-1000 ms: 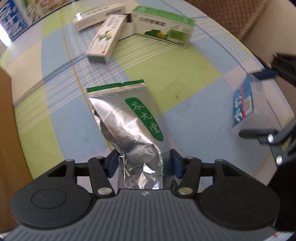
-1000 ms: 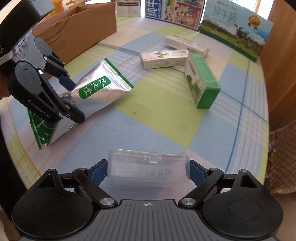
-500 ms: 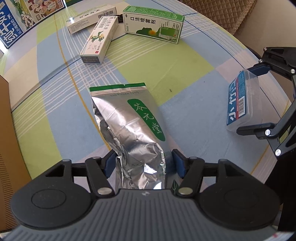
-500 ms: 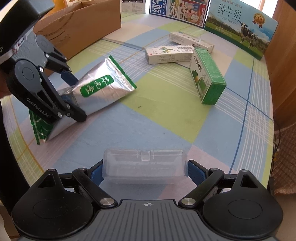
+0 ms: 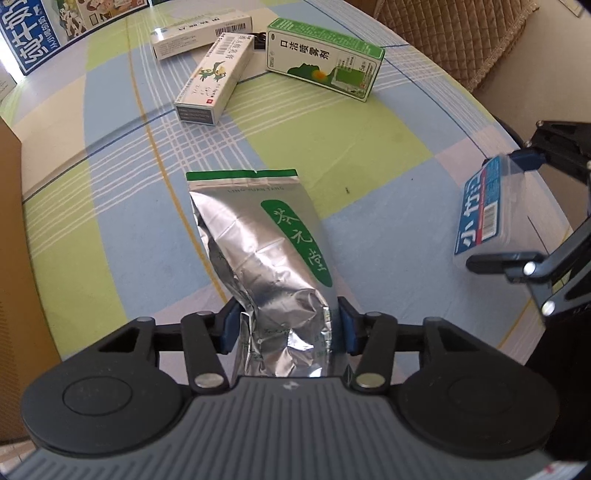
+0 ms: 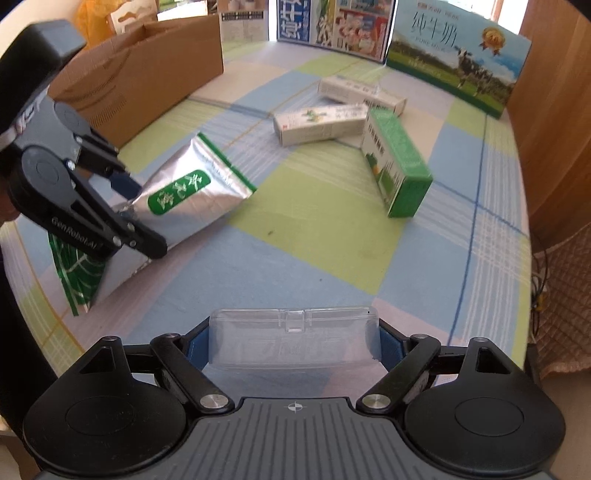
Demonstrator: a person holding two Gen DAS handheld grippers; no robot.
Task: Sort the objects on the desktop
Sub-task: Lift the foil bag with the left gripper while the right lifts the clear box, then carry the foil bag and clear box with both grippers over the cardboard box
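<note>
A silver foil pouch (image 5: 266,236) with a green label lies lengthwise ahead of my left gripper (image 5: 288,328). The jaws are closing, and both blue pads press on the pouch's crumpled near end. In the right wrist view the pouch (image 6: 184,199) slants up from the cloth in the left gripper (image 6: 142,218). My right gripper (image 6: 293,347) has a clear plastic box (image 6: 293,332) between its pads, and these jaws are also closing on it. The left wrist view shows this box (image 5: 487,210), with its blue label, held off the table in the right gripper (image 5: 498,210).
A green carton (image 5: 325,59) and two white cartons (image 5: 212,85) (image 5: 201,35) lie at the far side of the checked tablecloth (image 5: 110,221). An open cardboard box (image 6: 140,81) stands at the left. Milk cartons (image 6: 454,62) line the back, and the table's edge curves close on the right.
The left jaws widened a little around the pouch, then came back in onto it. The clear box has stayed between the right pads. Neither hand has shifted much.
</note>
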